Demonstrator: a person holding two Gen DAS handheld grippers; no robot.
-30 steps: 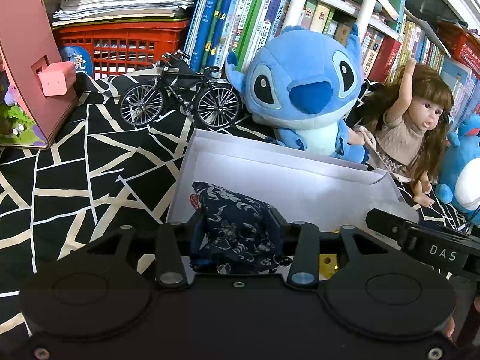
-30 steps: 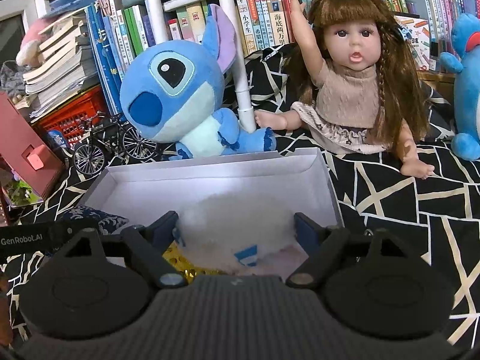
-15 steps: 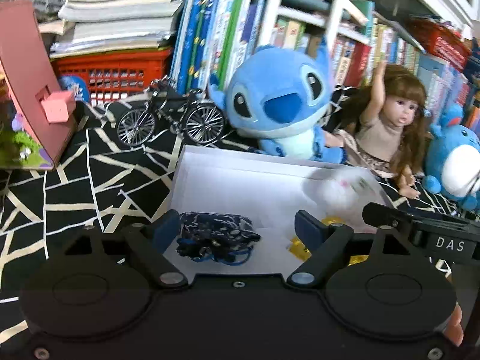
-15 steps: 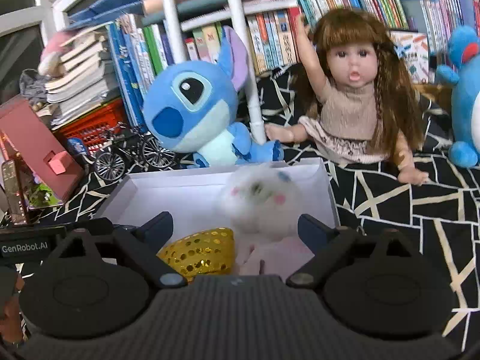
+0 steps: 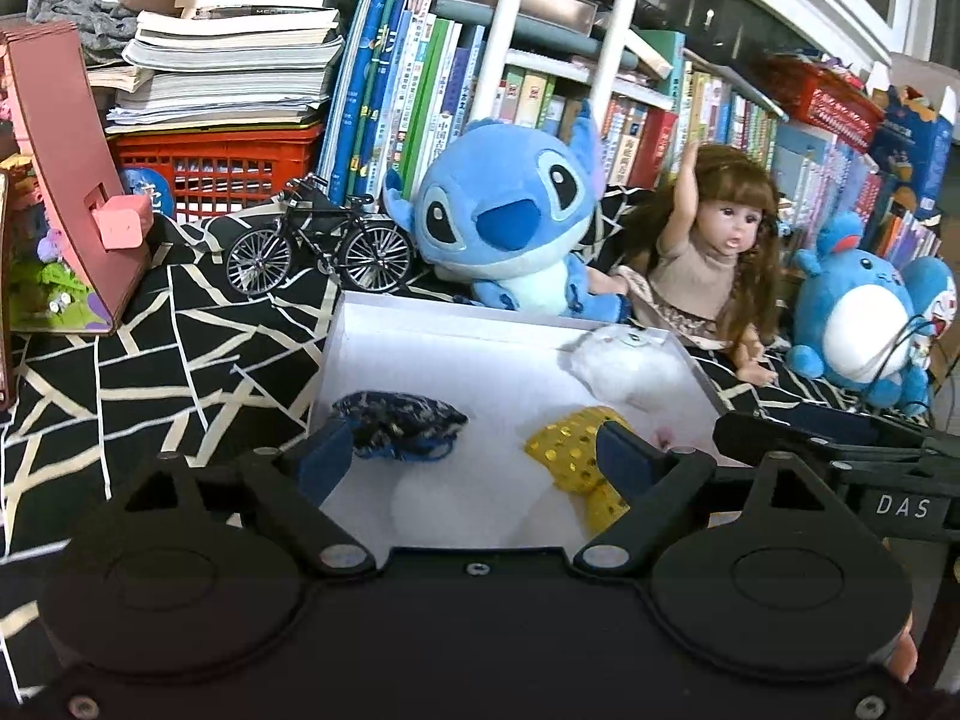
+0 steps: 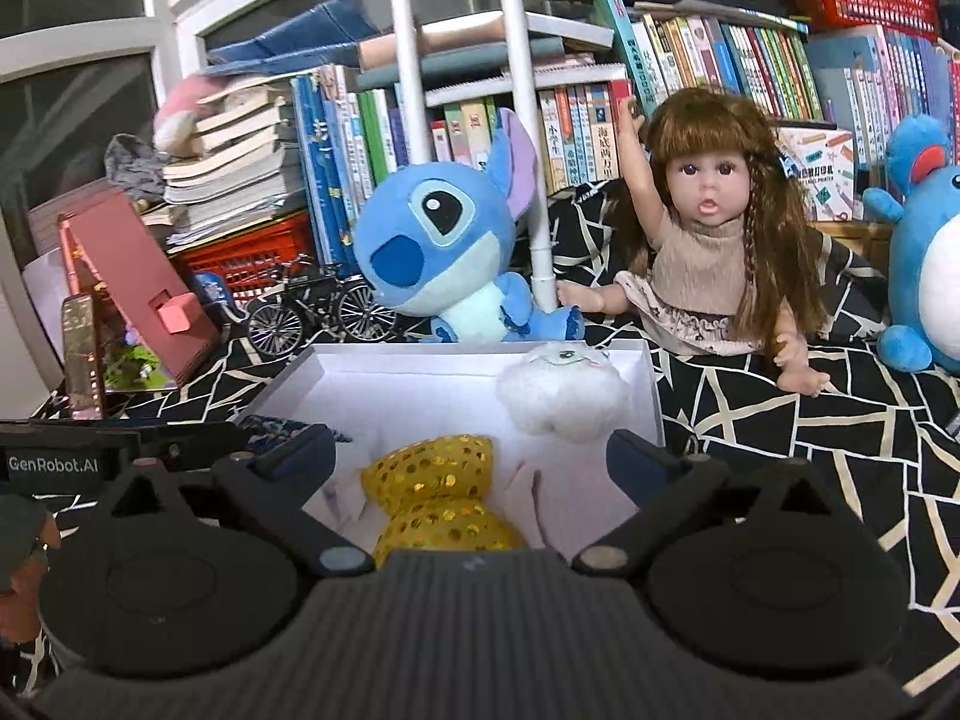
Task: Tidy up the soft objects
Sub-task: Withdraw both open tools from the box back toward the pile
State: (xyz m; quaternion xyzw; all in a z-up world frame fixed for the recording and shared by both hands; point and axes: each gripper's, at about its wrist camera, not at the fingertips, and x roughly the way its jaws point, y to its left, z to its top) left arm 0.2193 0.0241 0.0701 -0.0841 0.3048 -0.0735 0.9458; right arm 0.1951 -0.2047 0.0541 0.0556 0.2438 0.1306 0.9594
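Note:
A white open box [image 5: 420, 354] [image 6: 384, 384] lies on the black patterned cloth. In it lie a dark blue patterned pouch [image 5: 399, 423] at the left, a gold sequin bow [image 5: 576, 450] [image 6: 441, 495] at the front, and a white fluffy toy [image 5: 630, 360] [image 6: 561, 393] at the far right corner. My left gripper [image 5: 471, 459] is open and empty above the box's near edge. My right gripper [image 6: 471, 459] is open and empty, with the bow below it. Only a sliver of the pouch [image 6: 270, 423] shows in the right wrist view.
Behind the box sit a blue Stitch plush [image 5: 510, 228] [image 6: 444, 252], a doll [image 5: 714, 264] [image 6: 714, 252], a blue penguin plush [image 5: 864, 318] and a model bicycle [image 5: 318, 246]. A pink house model [image 5: 72, 180] stands left. Bookshelves and a red basket [image 5: 216, 168] line the back.
Both grippers opened and pulled back from the box. The left one let go of the blue pouch, the right one let go of the white fluffy toy; both now lie in the box.

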